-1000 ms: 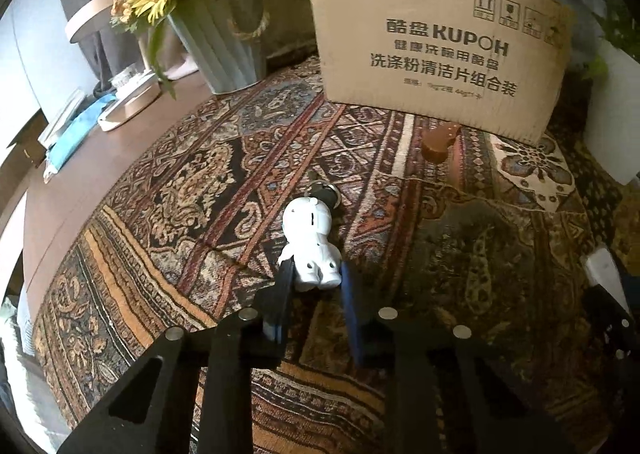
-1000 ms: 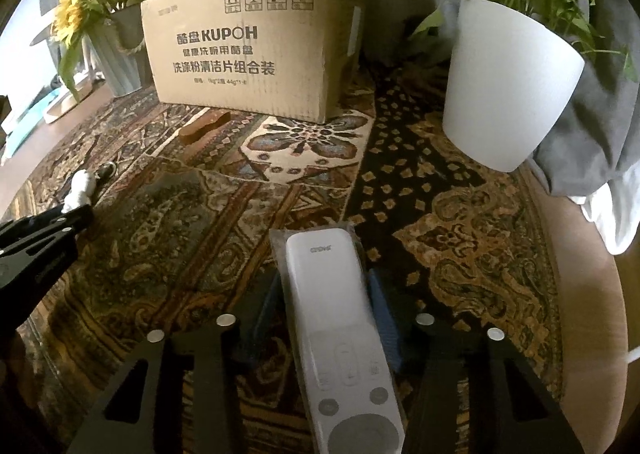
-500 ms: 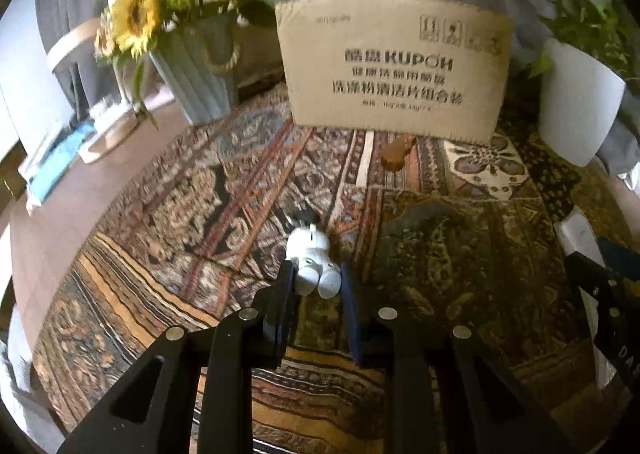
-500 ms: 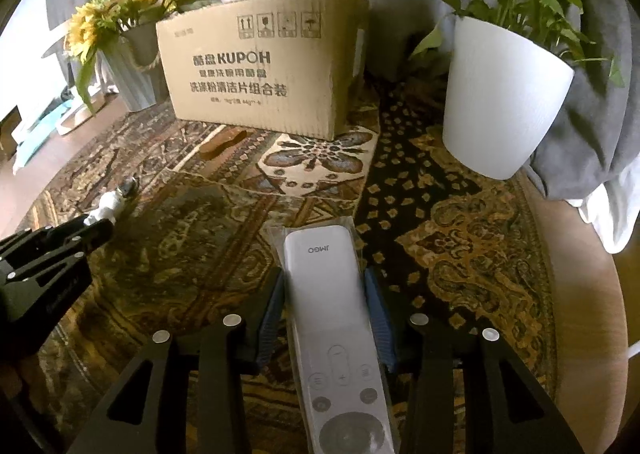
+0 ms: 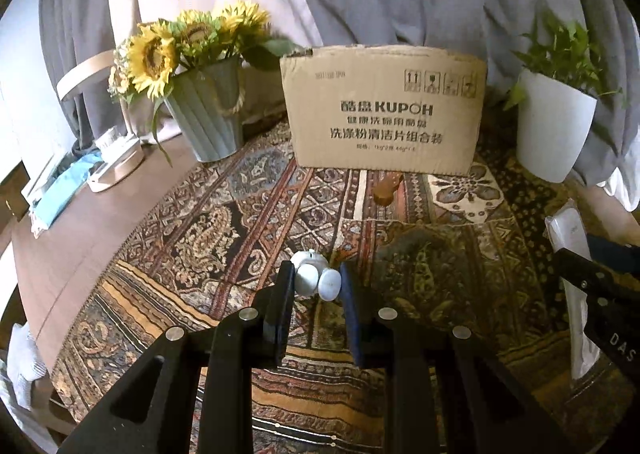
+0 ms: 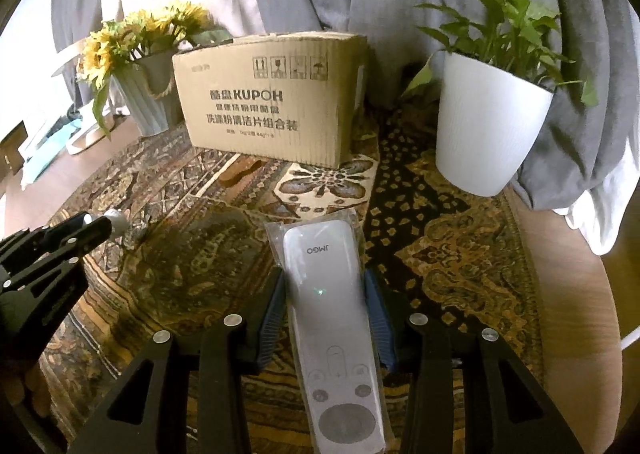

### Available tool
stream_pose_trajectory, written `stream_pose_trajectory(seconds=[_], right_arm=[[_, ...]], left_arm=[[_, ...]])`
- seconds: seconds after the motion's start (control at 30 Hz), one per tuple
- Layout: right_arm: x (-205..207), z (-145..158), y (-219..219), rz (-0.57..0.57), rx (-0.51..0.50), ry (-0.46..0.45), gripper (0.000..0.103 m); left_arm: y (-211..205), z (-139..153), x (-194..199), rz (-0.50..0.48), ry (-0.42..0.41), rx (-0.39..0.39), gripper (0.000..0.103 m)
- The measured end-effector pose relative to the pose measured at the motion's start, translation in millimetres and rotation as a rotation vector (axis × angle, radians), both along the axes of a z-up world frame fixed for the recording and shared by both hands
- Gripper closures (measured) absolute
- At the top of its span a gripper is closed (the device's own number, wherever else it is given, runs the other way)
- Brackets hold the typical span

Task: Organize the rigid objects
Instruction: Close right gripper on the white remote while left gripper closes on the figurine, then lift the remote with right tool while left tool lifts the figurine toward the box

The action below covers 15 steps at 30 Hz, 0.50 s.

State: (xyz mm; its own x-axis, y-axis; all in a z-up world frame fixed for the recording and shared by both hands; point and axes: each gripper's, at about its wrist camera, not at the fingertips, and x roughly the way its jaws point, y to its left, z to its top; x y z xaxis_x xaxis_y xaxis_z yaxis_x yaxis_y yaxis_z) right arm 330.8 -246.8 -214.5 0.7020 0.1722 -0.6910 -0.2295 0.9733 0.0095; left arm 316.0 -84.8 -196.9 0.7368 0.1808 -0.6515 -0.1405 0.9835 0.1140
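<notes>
Left wrist view: white figurine [image 5: 316,282] is pinched by left gripper [image 5: 314,288] fingers; bagged remote [image 6: 332,318] is clamped by right gripper [image 6: 325,290].

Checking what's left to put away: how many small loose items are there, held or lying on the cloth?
3: a white figurine in the left tongs, a bagged remote in the right tongs, and a brown wooden piece before the cardboard box. More may be hidden behind the box.

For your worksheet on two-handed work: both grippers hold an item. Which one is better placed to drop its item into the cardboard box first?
Probably left: the left gripper holds the small white figurine squarely facing the cardboard box; the right gripper's remote aims past its corner.
</notes>
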Motion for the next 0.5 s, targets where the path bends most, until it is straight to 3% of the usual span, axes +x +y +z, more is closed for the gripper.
stream_pose_trajectory(seconds=[0.5], right_arm=[[-27.8, 29.1, -9.0, -0.029, 0.044, -0.097, 0.063]], left_arm=[[-9.4, 30.9, -19.2, -0.036, -0.075, 0.013, 0.079]])
